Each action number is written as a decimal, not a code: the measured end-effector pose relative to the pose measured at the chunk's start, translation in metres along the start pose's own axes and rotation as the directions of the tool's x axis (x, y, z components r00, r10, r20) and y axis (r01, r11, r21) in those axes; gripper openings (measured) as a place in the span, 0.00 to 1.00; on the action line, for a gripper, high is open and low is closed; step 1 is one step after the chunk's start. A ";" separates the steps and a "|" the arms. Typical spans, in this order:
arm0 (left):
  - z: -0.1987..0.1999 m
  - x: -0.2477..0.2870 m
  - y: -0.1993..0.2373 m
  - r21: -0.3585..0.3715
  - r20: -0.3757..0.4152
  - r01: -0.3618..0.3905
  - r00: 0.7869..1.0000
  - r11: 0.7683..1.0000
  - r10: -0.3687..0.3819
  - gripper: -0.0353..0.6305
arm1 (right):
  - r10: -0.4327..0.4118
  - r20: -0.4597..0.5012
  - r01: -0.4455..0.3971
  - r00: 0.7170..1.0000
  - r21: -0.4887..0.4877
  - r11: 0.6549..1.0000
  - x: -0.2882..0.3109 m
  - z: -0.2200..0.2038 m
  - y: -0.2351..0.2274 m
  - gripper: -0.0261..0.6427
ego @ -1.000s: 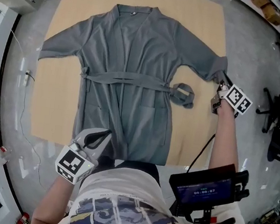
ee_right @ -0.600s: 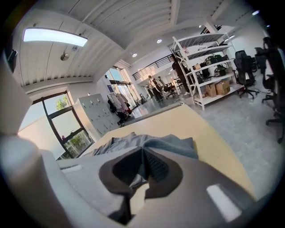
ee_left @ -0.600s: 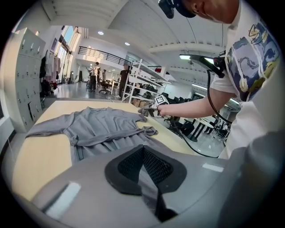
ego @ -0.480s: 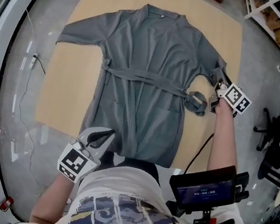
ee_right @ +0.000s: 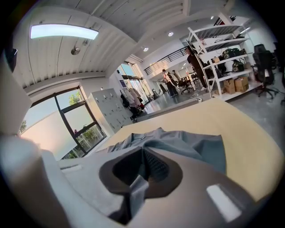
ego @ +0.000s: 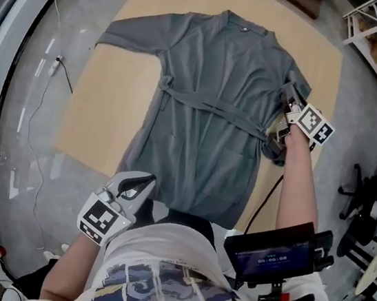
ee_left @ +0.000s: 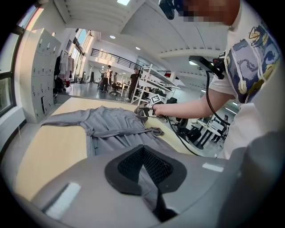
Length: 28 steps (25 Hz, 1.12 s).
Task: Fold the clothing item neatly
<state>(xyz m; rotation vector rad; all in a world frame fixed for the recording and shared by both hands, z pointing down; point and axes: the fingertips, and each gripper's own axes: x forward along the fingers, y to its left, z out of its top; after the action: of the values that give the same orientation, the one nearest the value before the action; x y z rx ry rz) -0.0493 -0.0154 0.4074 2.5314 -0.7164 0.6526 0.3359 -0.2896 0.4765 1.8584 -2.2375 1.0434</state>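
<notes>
Since a second ago my right gripper point(ego: 287, 114) has carried the robe's point(ego: 203, 141) right sleeve point(ego: 289, 91) inward, from spread out on the mat point(ego: 105, 121) to bunched at the body's edge, near the belt point(ego: 208, 107). Its jaws are clamped on the sleeve cloth (the right gripper view shows grey fabric pinched between them). The left gripper point(ego: 140, 187) is likewise closed on the hem point(ego: 201, 207) nearest me. The robe lies front up on the mat, its other sleeve point(ego: 132, 34) flat.

To fold well, I judge I should keep the sleeve low and taut, lay it straight across the chest, and hold the hem steady so the body doesn't drag.

My right forearm point(ego: 298, 189) reaches forward, gripper angled gently downward. The left sits tucked close, tilted down over the hem.
</notes>
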 end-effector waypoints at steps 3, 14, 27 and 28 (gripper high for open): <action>-0.004 -0.007 0.006 -0.018 0.003 -0.017 1.000 1.000 0.018 0.06 | 0.030 -0.013 -0.030 0.999 -0.006 1.000 0.021 -0.003 0.022 0.06; -0.022 -0.025 0.028 -0.081 0.007 -0.071 0.997 0.994 0.072 0.06 | 0.116 -0.086 -0.122 0.989 -0.068 0.990 0.092 -0.023 0.091 0.06; -0.023 -0.032 0.045 -0.112 -0.018 -0.077 0.997 0.991 0.076 0.06 | 0.168 -0.192 -0.195 0.967 -0.132 0.972 0.145 -0.057 0.146 0.06; -0.024 -0.031 0.045 -0.114 -0.021 -0.075 0.997 0.991 0.073 0.06 | 0.169 -0.205 -0.200 0.964 -0.141 0.970 0.148 -0.061 0.148 0.06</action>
<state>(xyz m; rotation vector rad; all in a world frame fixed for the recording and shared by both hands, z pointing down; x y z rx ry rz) -0.1058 -0.0270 0.4218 2.4021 -0.8212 0.6379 0.1417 -0.3772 0.5214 1.4437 -2.3365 0.9850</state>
